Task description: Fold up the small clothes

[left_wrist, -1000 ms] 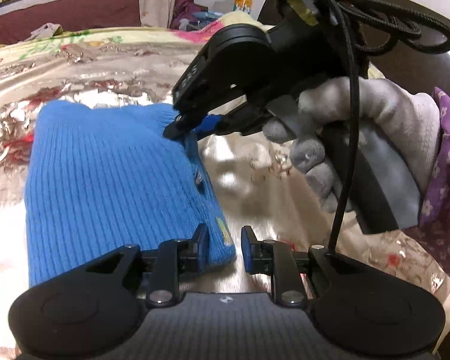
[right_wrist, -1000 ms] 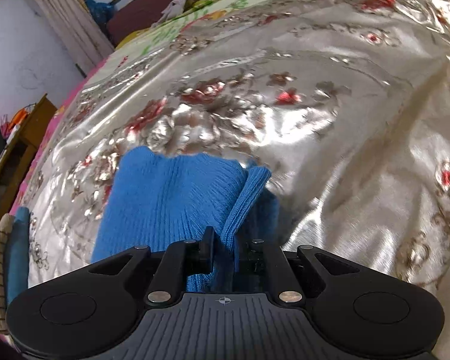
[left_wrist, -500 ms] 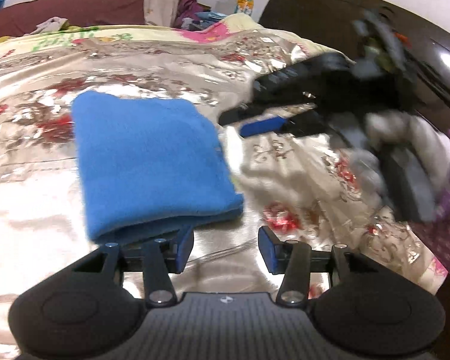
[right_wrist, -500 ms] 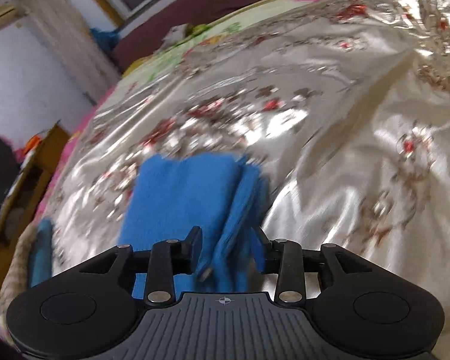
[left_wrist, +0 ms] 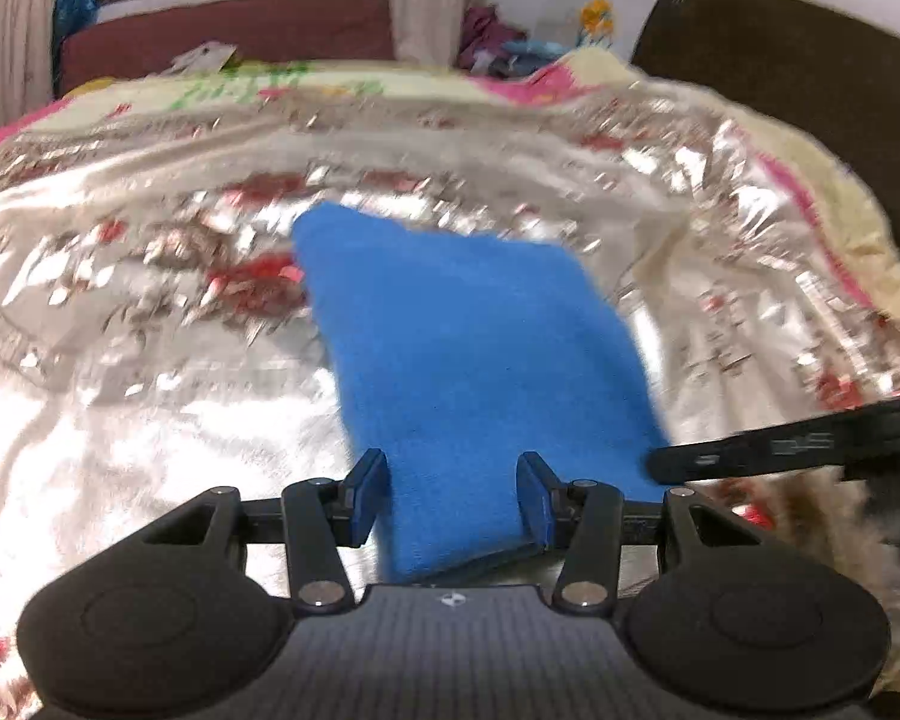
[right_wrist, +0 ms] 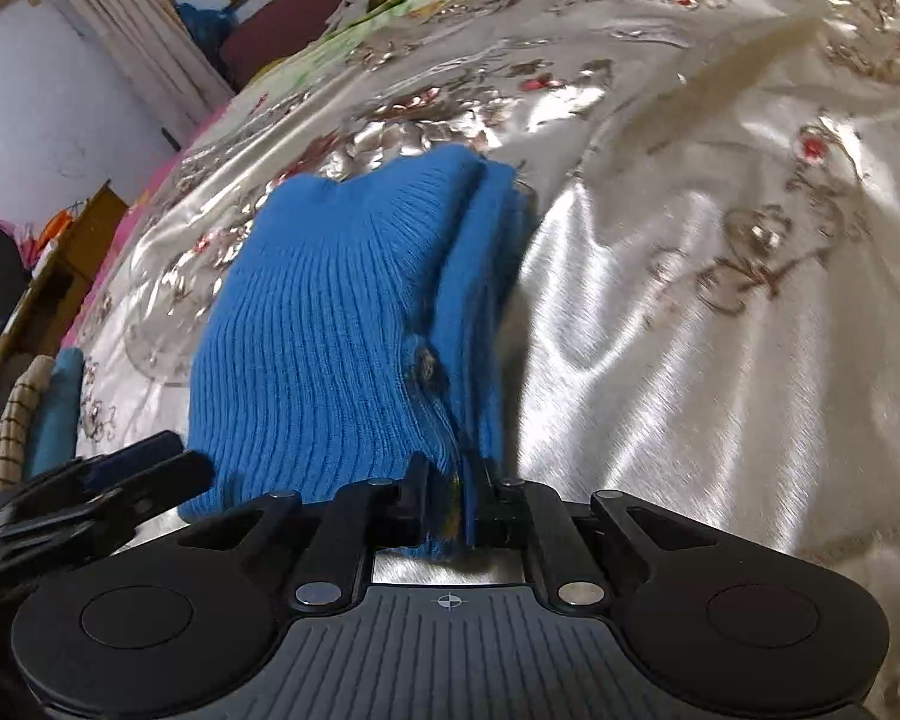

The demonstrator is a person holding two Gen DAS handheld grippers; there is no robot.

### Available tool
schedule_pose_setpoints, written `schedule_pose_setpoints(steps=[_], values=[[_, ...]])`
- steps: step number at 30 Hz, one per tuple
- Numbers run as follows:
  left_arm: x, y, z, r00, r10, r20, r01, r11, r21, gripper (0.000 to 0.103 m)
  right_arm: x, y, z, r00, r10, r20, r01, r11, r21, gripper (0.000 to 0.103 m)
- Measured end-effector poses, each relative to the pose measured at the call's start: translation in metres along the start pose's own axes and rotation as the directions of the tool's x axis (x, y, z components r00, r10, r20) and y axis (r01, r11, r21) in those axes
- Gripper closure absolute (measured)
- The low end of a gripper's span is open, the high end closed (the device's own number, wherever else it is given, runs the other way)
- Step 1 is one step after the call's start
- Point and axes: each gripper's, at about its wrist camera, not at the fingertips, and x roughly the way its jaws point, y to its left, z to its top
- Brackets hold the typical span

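A: Where is the folded blue ribbed knit garment (right_wrist: 342,324)?
B: On the shiny floral bedspread (right_wrist: 720,276). The right gripper (right_wrist: 447,504), angled downward, has just clamped its near edge.
A: And the left gripper (left_wrist: 453,498)?
B: Half open astride the cloth, not pressing. No readable writing.

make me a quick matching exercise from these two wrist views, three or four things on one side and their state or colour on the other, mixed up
Things:
1. left gripper
2. right gripper
3. blue knit garment
4. bedspread

States or colours:
A. shiny cream satin with red flowers
B. jaws apart, one folded end lying between the pads
C. folded, ribbed, lying on the bed
D. jaws closed on the garment's near edge

Right pairs: 1-B, 2-D, 3-C, 4-A
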Motion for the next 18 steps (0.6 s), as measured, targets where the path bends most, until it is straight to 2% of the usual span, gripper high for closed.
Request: schedule_pose_setpoints(steps=[1, 3, 6, 9, 11, 15, 18], values=[[0.006, 0.002, -0.002, 1.000, 0.010, -0.022, -0.010, 1.000, -0.002, 0.052, -0.002, 0.003, 0.001, 1.000, -0.001, -0.006, 0.000, 1.000, -0.022, 0.094], [0.012, 0.004, -0.005, 0.999, 0.011, -0.036, -0.012, 1.000, -0.008, 0.052, -0.012, 0.009, 0.003, 1.000, 0.005, 0.009, -0.004, 0.999, -0.044, 0.084], [0.009, 0.006, -0.009, 1.000, 0.003, -0.031, -0.003, 1.000, -0.012, 0.052, -0.030, 0.015, 0.021, 0.996, 0.024, 0.081, -0.021, 0.999, -0.040, 0.084], [0.009, 0.005, -0.009, 0.999, -0.001, -0.032, 0.001, 1.000, -0.009, 0.052, -0.034, 0.015, 0.045, 0.988, 0.040, 0.147, -0.038, 0.999, -0.017, 0.074], [0.010, 0.005, -0.008, 0.999, 0.000, -0.034, 0.000, 1.000, -0.007, 0.052, -0.023, 0.013, 0.057, 0.987, 0.032, 0.160, -0.035, 0.999, 0.015, 0.064], [0.010, 0.005, -0.007, 0.999, -0.004, -0.034, 0.004, 1.000, -0.011, 0.052, 0.013, 0.011, 0.077, 0.991, 0.006, 0.137, -0.018, 0.996, 0.087, 0.061], [0.011, 0.006, -0.006, 0.999, -0.005, -0.035, 0.005, 1.000, -0.007, 0.052, 0.039, 0.010, 0.082, 0.995, -0.009, 0.099, -0.002, 0.994, 0.109, 0.051]])
